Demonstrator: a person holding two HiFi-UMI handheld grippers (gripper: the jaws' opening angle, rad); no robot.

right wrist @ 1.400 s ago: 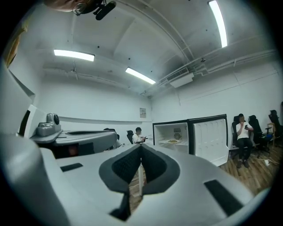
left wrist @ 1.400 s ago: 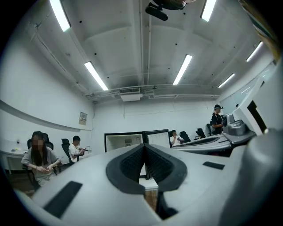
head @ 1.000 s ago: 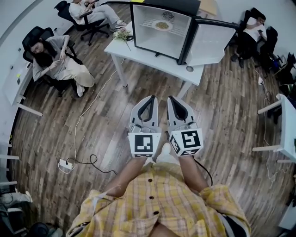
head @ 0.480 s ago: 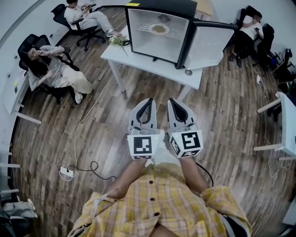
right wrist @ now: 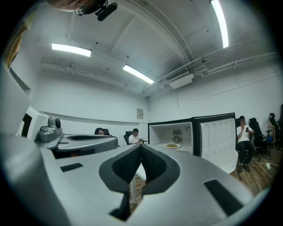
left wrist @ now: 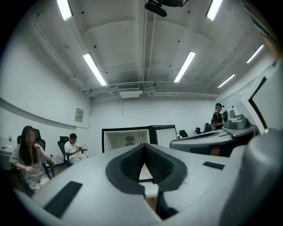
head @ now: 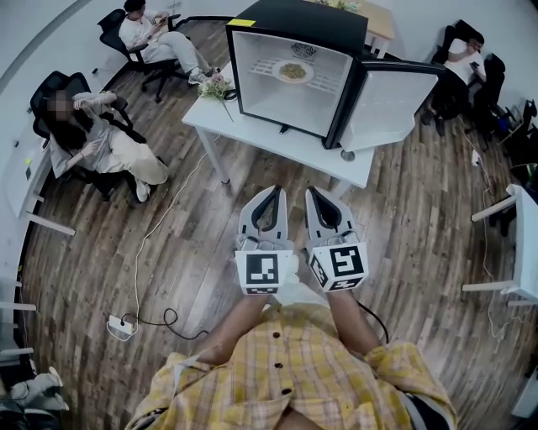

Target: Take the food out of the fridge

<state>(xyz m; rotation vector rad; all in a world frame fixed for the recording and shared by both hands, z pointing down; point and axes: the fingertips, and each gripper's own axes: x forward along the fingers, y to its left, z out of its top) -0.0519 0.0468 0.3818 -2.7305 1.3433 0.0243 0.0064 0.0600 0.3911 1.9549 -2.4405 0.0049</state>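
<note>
Side by side and level, well short of the fridge (head: 294,18) on the table (head: 252,128), left hand-held gripper (head: 271,192) and right hand-held gripper (head: 315,192) both clenched on nothing, tips toward its open front, with the round plate of food (head: 292,71), seemingly noodles, without clear long axis, inside the fridge on its shelf, straight ahead.
</note>
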